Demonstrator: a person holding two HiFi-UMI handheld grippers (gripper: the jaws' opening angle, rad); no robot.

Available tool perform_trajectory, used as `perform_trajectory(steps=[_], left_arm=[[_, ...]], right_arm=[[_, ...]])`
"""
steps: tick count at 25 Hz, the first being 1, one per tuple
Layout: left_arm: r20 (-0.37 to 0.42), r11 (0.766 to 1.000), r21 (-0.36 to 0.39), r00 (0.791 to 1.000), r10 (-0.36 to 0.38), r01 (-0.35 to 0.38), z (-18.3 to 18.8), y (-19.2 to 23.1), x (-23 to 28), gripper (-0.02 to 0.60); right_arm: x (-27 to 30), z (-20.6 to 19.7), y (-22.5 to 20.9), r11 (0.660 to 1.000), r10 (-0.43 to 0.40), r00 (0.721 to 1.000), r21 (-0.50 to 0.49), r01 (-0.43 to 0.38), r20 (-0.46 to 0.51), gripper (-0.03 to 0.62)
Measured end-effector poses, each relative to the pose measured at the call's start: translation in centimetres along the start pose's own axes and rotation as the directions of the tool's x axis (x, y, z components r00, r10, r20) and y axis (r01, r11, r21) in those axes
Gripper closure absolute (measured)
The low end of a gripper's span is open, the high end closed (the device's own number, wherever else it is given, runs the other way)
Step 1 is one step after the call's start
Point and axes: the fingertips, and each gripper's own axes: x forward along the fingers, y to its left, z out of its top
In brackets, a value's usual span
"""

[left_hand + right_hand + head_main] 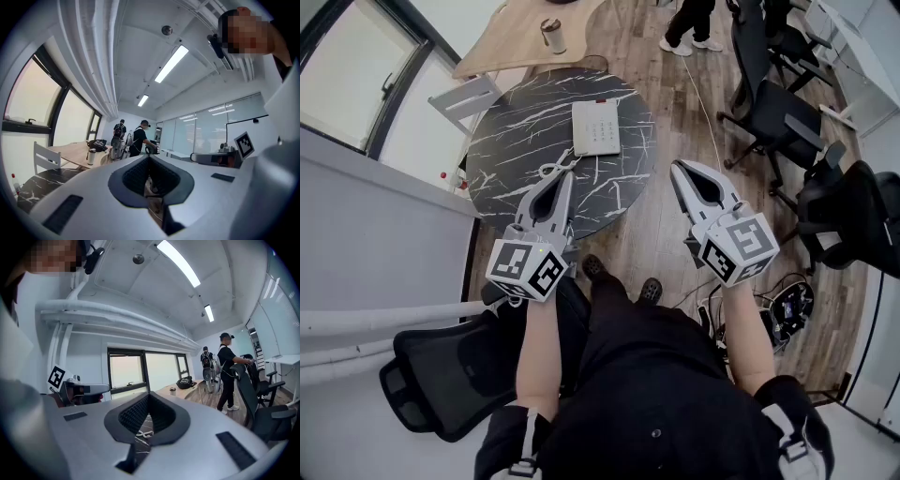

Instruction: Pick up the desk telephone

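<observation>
left of the marble table [502, 131] i see a white chair [467, 98]; over the table's near side my left gripper [563, 176] sits closed and empty, the desk telephone [596, 128] lying beyond it past a coiled cord [553, 170]; off the table's right rim, my right gripper [681, 172], closed too.

Left hand-held gripper [150, 161], jaws pressed together, nothing between them.
At 8 o'clock sit a black marbled tabletop [28, 190] and a white chair [44, 158]. At 9 o'clock a wooden tabletop [70, 152] carries a cup [91, 157]. Two people [138, 139] stand near the centre, beyond the jaw tips. Ceiling lights [171, 63] run at 12 o'clock.
</observation>
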Motion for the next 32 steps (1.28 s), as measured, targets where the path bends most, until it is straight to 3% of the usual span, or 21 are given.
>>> perform_trajectory(steps=[9, 13, 16, 22, 32], left_arm=[[-0.010, 1.000, 0.013, 1.000, 0.002, -0.002, -0.1, 1.1, 0.9, 0.566], [-0.010, 1.000, 0.002, 1.000, 0.001, -0.001, 0.0, 2.7, 1.1, 0.566], [-0.010, 1.000, -0.001, 1.000, 0.004, -0.004, 0.1, 4.5, 1.5, 0.566], [-0.024, 0.999, -0.025, 0.999, -0.027, 0.027, 0.1, 8.2, 3.6, 0.566], [-0.074, 0.987, -0.052, 0.985, -0.155, 0.152, 0.5, 15.4, 9.5, 0.566]], right_arm=[[1.5, 0.4, -1.2, 0.998, 0.001, 1.000, 0.068, -0.001, 0.008, 0.563], [2.2, 1.4, -0.6, 0.970, 0.085, 0.994, 0.222, -0.100, 0.074, 0.565], [3.2, 2.1, -0.4, 0.957, 0.105, 0.989, 0.259, -0.128, 0.101, 0.565], [6.8, 2.1, -0.9, 0.978, 0.063, 0.996, 0.196, -0.073, 0.057, 0.565], [14.0, 1.1, -2.1, 0.987, -0.068, 0.997, 0.142, 0.070, -0.019, 0.563]])
